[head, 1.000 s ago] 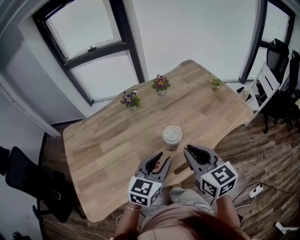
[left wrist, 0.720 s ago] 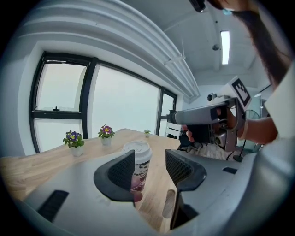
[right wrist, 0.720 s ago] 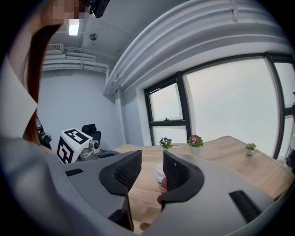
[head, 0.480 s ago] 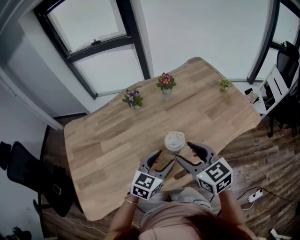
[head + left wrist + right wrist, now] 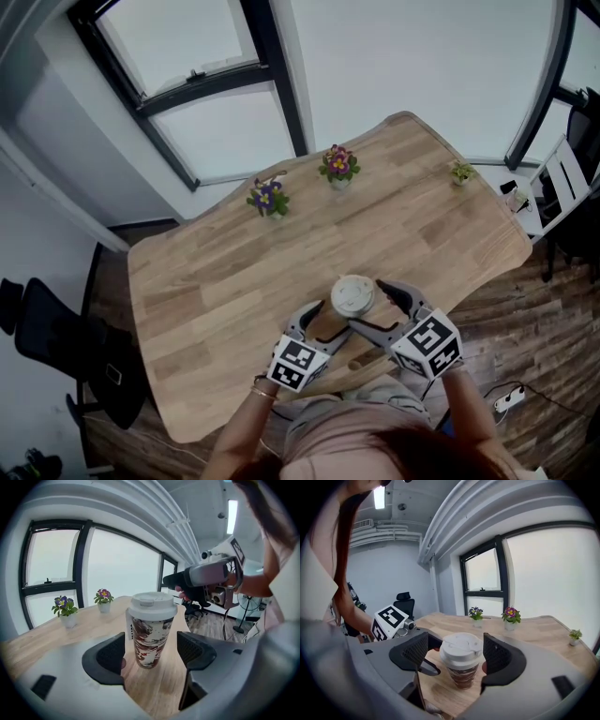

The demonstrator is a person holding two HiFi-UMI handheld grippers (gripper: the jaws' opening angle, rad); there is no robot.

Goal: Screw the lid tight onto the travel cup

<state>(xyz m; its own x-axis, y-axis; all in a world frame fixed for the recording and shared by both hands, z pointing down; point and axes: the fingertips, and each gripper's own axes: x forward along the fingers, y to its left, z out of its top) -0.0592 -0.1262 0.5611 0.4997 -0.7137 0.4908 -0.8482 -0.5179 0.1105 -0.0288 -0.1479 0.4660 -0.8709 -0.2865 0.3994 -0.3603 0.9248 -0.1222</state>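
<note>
Head view: both hands have dropped to the travel cup (image 5: pixel 353 296), which stands near the table's (image 5: pixel 206 281) front edge. Left gripper (image 5: pixel 328 319) and right gripper (image 5: pixel 375 306) have just spread wide, straddling it untouched. Clamping body and lid (image 5: pixel 461 648) comes next, I'd say.

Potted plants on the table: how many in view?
3, all along the far edge: a purple-flowered potted plant at left, a pink-flowered potted plant in the middle, a small green potted plant at right. None seems hidden.
</note>
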